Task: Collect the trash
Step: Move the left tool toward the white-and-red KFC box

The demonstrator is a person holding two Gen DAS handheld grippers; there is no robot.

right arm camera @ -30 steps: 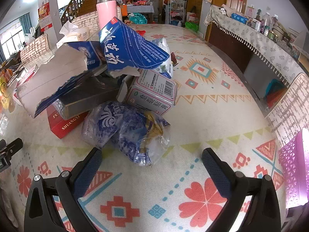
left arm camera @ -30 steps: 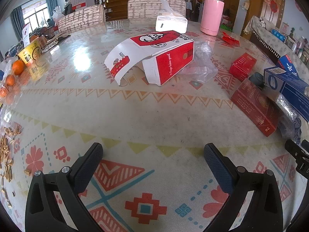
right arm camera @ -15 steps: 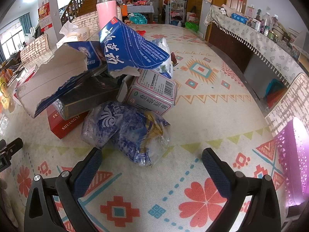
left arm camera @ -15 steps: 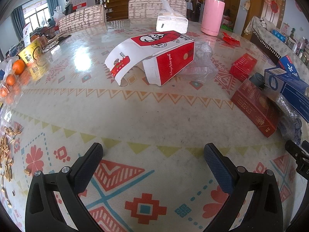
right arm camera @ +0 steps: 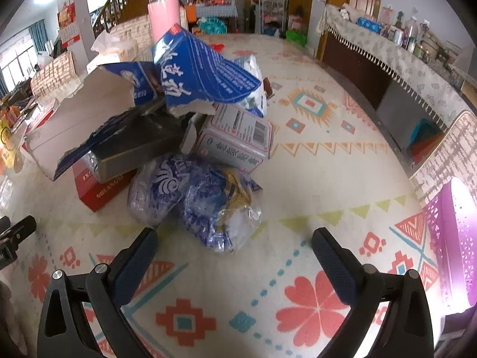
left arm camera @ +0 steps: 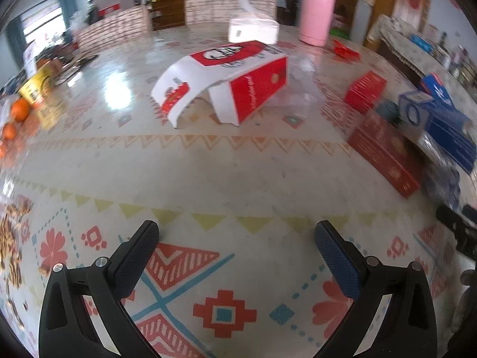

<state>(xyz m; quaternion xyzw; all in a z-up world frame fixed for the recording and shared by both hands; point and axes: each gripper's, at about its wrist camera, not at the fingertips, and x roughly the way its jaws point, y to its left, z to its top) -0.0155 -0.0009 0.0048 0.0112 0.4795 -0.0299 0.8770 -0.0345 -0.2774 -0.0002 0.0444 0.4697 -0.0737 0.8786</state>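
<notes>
Broadly, the table (left arm camera: 232,173) with its patterned cloth fills both views and carries everything. In the right wrist view a heap of trash lies just ahead of the right gripper (right arm camera: 234,243): a torn blue carton (right arm camera: 202,71) on top, a grey box (right arm camera: 137,152) and a white barcoded box (right arm camera: 238,137) beneath it, a red box (right arm camera: 98,191) under the heap's left side, and a crumpled blue plastic bag (right arm camera: 193,197) nearest the fingers. A purple basket (right arm camera: 453,238) stands at the right edge. In the left wrist view a red-and-white takeaway box (left arm camera: 238,80) lies open on its side mid-table, well ahead of the left gripper (left arm camera: 235,232), with a pink flask (left arm camera: 317,12) and a tissue pack (left arm camera: 253,29) beyond it. Both grippers have their jaws spread wide and hold nothing.
</notes>
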